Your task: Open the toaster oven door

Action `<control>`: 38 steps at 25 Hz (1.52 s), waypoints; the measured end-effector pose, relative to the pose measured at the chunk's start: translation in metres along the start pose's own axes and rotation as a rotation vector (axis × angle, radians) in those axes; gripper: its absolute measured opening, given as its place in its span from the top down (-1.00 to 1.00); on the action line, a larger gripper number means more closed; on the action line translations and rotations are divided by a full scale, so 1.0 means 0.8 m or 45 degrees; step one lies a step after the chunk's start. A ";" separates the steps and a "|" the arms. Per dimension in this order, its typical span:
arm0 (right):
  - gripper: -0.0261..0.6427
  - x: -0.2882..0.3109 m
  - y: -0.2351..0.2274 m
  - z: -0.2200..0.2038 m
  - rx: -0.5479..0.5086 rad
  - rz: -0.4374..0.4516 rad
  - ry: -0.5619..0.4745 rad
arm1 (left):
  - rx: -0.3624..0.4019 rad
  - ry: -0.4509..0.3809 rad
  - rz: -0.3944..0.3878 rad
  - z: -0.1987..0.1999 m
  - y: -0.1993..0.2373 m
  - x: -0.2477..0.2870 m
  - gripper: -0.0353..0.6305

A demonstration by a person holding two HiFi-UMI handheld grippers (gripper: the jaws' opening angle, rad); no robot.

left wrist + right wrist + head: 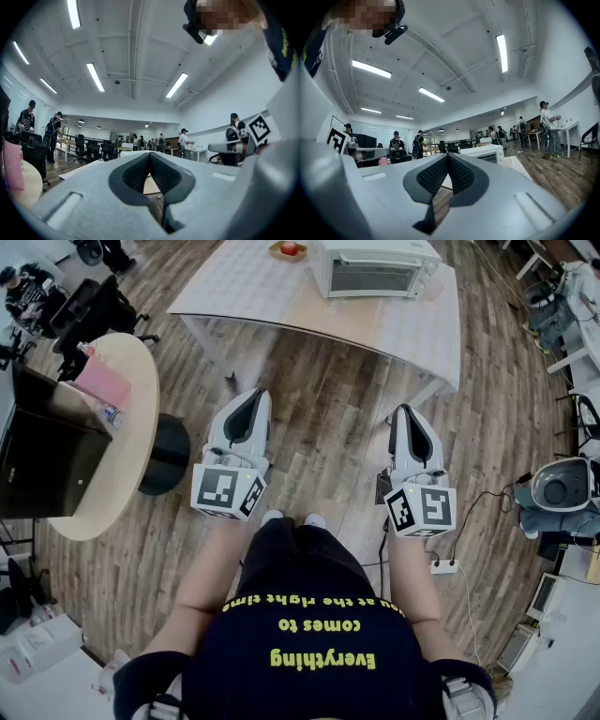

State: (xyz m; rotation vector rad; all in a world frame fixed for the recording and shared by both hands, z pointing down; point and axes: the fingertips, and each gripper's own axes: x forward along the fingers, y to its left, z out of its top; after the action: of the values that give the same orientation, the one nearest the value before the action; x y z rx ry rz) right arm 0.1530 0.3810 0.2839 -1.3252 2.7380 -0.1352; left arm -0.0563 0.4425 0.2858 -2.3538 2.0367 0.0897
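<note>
Overhead, the head view looks down on a wood-plank floor (328,390) in a large open office. The gripper views show long ceiling light strips, office chairs and people standing at distant desks. A white counter (253,287) with a faintly patterned top stands ahead of the person. The white toaster oven (375,266) sits on its far right part, glass door closed flat against the front. It also shows in the right gripper view (487,152). A small wooden dish with something red (288,249) lies just left of the oven. At the left is a round beige counter (131,437) carrying a black box (47,460) and a pink object (101,382). A white power strip (443,566) lies on the floor at the right.

Both claws are held level over the floor, near the person and well short of the white counter. The left claw (255,395) (150,154) is clenched, its ribbed black pads meeting at the tip with nothing between them. The right claw (403,411) (447,157) is clenched too and empty. Neither touches the oven.

Each claw carries a cube with black-and-white square markers. Yellow print on the person's dark shirt reads "Everything comes to", seen upside down.
</note>
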 end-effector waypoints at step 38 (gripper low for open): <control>0.89 0.267 -0.112 0.008 0.038 -0.035 -0.019 | -0.014 -0.018 -0.157 -0.027 0.102 0.305 0.90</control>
State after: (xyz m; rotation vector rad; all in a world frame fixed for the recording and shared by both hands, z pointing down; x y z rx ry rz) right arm 0.0918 0.1577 0.2782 -1.3515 2.6954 -0.1676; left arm -0.1015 0.1883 0.2939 -2.4706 1.8846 0.1152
